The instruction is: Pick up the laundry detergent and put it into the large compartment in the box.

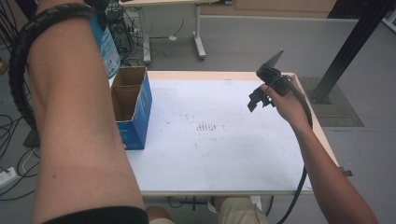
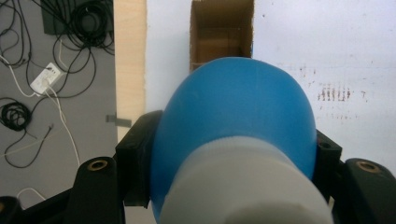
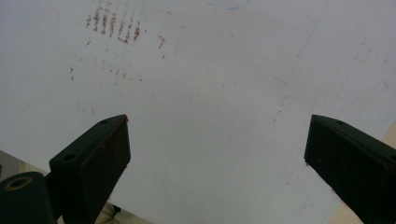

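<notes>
Above the worktop's left edge, the left tool is clamped on a blue bottle with a white lower part, its black jaws pressing on either side of the rounded blue body. In the left gripper view the bottle hangs over an open blue cardboard box, whose brown inside shows just beyond the bottle's rounded end. From the high view the bottle shows as a blue shape with a printed label past the raised left forearm, just above the box, which stands at the worktop's left edge, nearer the far left corner. Over the worktop's right side, towards the far right corner, the right tool is held in the right hand clear of the surface, its jaws spread wide with nothing between them. The right gripper view looks down between those parted jaws onto the bare white worktop, where a patch of short reddish-brown scuff marks lies near the middle of the surface.
</notes>
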Demonstrator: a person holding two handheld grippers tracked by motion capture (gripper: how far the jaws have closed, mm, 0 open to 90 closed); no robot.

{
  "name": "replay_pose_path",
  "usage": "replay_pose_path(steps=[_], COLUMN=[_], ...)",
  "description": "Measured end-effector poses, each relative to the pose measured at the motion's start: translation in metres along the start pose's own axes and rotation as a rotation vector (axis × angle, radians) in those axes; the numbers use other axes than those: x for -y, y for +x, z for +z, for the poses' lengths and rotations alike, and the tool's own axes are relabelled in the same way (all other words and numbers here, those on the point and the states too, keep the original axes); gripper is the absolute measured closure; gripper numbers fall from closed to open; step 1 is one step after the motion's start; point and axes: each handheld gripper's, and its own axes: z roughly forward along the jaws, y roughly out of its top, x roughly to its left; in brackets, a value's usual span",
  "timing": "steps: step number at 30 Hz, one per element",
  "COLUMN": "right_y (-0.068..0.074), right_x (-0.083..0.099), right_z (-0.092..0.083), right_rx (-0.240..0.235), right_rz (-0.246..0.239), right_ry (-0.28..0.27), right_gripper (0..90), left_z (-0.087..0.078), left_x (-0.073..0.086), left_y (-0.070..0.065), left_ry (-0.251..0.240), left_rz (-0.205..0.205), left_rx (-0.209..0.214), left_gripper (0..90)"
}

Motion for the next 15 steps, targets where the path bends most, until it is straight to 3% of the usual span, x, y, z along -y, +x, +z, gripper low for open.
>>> replay_pose_path(steps=[15], right_y=[0.003], right_x=[0.000], right_z=[0.000], right_rx=[0.005], right_rz=[-0.001], right_ry=[0.004], right_gripper=[7.3], left_z=[0.025], left_x=[-0.004], left_y=[0.007], left_ry=[0.022], left_rz=[-0.009], left_rx=[0.007], left_gripper=[35.9])
